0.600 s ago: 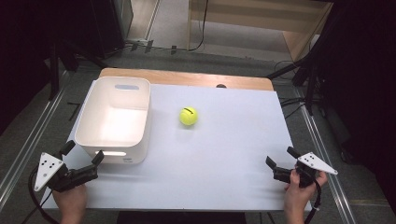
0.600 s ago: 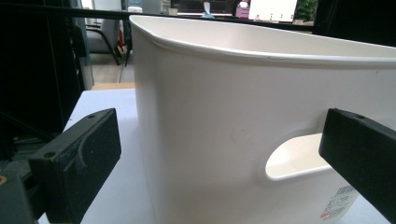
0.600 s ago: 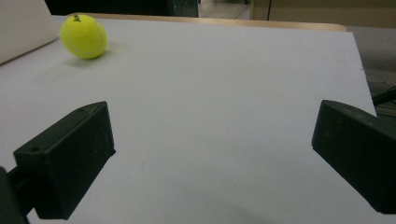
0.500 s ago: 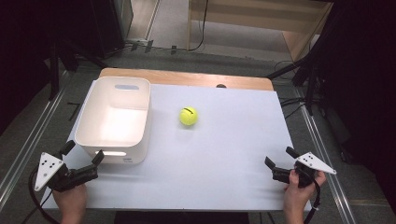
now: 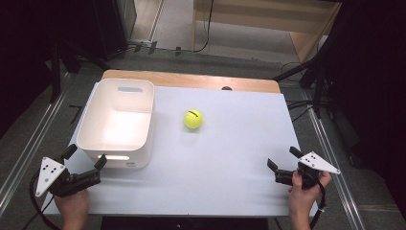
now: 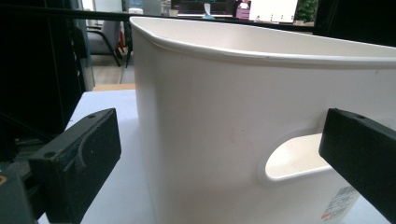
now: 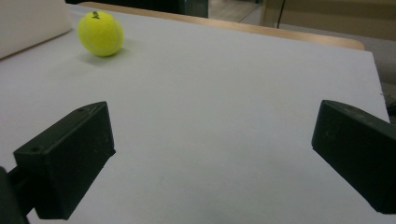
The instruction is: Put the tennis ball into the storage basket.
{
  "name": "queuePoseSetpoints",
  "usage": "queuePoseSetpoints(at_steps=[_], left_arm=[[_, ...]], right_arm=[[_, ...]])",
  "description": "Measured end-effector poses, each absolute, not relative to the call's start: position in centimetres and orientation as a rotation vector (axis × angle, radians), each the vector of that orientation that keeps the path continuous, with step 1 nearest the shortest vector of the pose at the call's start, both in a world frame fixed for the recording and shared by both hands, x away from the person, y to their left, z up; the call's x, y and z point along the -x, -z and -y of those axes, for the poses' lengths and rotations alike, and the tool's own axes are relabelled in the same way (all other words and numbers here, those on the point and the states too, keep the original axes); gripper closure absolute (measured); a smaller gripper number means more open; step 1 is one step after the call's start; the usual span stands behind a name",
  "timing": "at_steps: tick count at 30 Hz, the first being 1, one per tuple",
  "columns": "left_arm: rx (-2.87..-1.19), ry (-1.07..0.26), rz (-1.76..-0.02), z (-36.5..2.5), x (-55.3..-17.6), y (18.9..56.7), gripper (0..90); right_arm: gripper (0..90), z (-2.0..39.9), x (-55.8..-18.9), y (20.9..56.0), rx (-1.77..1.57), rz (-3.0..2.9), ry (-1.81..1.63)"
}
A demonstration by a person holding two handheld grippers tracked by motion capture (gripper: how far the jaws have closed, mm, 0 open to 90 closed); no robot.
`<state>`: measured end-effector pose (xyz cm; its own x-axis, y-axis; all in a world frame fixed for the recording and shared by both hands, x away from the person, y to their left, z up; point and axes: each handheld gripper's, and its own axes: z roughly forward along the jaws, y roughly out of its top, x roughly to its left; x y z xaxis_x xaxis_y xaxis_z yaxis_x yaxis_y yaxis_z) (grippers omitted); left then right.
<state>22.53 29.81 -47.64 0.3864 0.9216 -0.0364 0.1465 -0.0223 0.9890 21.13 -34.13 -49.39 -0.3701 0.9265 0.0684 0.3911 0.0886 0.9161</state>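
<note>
Approach, judged as the step in hand, suits the right gripper point(image 5: 283, 166), jaws wide apart and empty: advance toward the tennis ball point(image 5: 193, 119) well ahead, while the left gripper point(image 5: 86, 161), likewise wide and empty, faces the white bin point(image 5: 91, 120) just ahead.
</note>
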Motion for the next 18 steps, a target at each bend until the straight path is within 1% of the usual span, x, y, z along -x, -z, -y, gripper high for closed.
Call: queuePoseSetpoints(at_steps=[6, 18], left_arm=[[-1.477, -0.832, -1.010, -29.7, -22.5, 47.7, 0.0], [-1.481, -0.833, -1.004, -29.6, -22.4, 47.7, 0.0]], right_arm=[[0.0, 33.3, -21.8, 48.4, -1.253, -1.885, -1.252], [0.0, 31.2, -24.1, 48.0, -1.220, -1.970, -1.252]])
